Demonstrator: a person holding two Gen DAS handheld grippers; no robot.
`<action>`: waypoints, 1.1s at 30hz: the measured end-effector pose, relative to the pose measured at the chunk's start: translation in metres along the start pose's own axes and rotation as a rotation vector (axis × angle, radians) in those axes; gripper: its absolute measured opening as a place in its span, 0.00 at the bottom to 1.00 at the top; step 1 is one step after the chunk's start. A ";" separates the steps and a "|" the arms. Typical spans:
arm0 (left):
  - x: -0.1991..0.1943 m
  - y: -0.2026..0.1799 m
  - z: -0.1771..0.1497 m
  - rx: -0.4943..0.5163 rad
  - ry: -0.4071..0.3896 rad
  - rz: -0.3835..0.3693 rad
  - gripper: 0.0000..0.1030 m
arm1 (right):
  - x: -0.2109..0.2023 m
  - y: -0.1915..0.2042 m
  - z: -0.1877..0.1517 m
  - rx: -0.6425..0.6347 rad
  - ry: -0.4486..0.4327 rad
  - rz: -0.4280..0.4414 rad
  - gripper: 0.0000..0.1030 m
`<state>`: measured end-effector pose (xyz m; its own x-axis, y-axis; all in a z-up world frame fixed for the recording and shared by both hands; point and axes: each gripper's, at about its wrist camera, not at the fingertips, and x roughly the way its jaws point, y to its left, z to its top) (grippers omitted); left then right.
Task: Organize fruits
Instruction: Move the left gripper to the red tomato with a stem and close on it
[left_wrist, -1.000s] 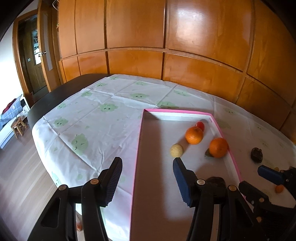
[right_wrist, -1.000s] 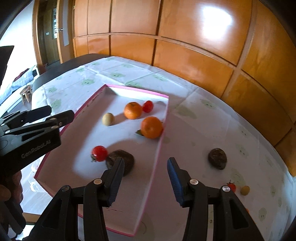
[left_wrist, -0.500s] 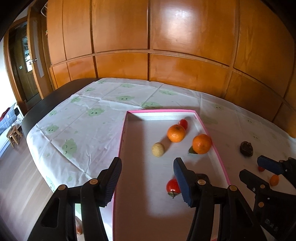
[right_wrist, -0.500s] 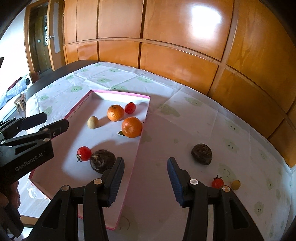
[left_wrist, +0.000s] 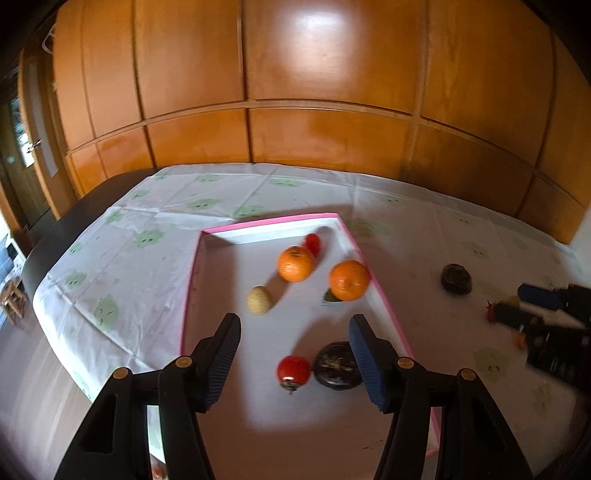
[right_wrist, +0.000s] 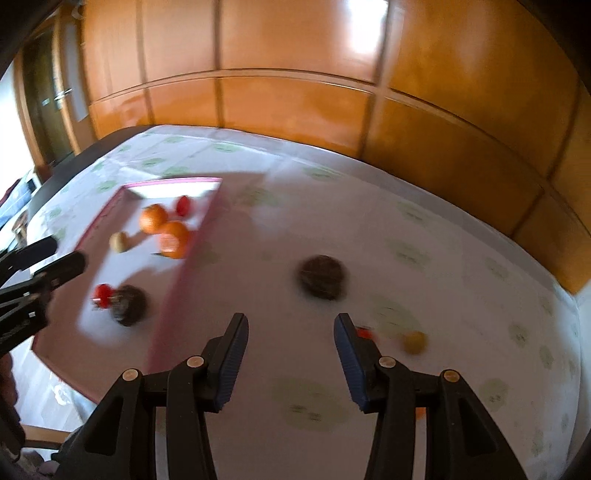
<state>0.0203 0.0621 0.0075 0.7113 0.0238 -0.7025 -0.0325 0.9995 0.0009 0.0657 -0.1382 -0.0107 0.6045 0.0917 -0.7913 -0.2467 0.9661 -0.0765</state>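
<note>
Left tool (left_wrist: 293, 332) hangs released over the near end of the pink-rimmed tray (left_wrist: 190, 284), nothing btwn its blue pads (left_wrist: 364, 354). Right tool (right_wrist: 290, 341) is likewise spread wide w/ nothing in it, over bare cloth (right_wrist: 424, 221) just right of the tray's right wall.

The tray sits twd the left side of the tabletop. Inside, far end: two oranges (left_wrist: 295, 263), (left_wrist: 348, 280), the second close against the right wall w/ a green leaf by it; a red fruit (left_wrist: 313, 243) just behind the first orange; a pale yellowish fruit (left_wrist: 259, 300) nearer the middle. Near end: a tomato (left_wrist: 293, 370) w/ a dark round fruit (left_wrist: 338, 365) touching or just beside it, partly hidden behind the left tool's right pad.

Outside the tray, on the cloth: another dark round fruit (right_wrist: 322, 276) mid-tabletop, well apart from the tray. Twd the near-right corner, a small red fruit (right_wrist: 364, 332) right by the right tool's pad and a small yellow one (right_wrist: 414, 342) just beyond it. Right view is motion-blurred, so can't tell finer detail there.

Wood panel wall (left_wrist: 314, 74) runs along the far edge.
</note>
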 end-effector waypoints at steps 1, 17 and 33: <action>0.000 -0.003 0.001 0.006 0.002 -0.007 0.60 | 0.000 -0.012 -0.001 0.022 0.007 -0.008 0.47; 0.014 -0.070 0.006 0.114 0.092 -0.216 0.60 | 0.002 -0.183 -0.027 0.291 0.071 -0.196 0.47; 0.073 -0.193 0.010 0.211 0.268 -0.436 0.47 | 0.013 -0.196 -0.030 0.378 0.112 -0.122 0.47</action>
<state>0.0852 -0.1288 -0.0370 0.4231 -0.3719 -0.8263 0.3862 0.8989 -0.2068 0.0995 -0.3339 -0.0243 0.5209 -0.0360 -0.8529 0.1303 0.9908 0.0377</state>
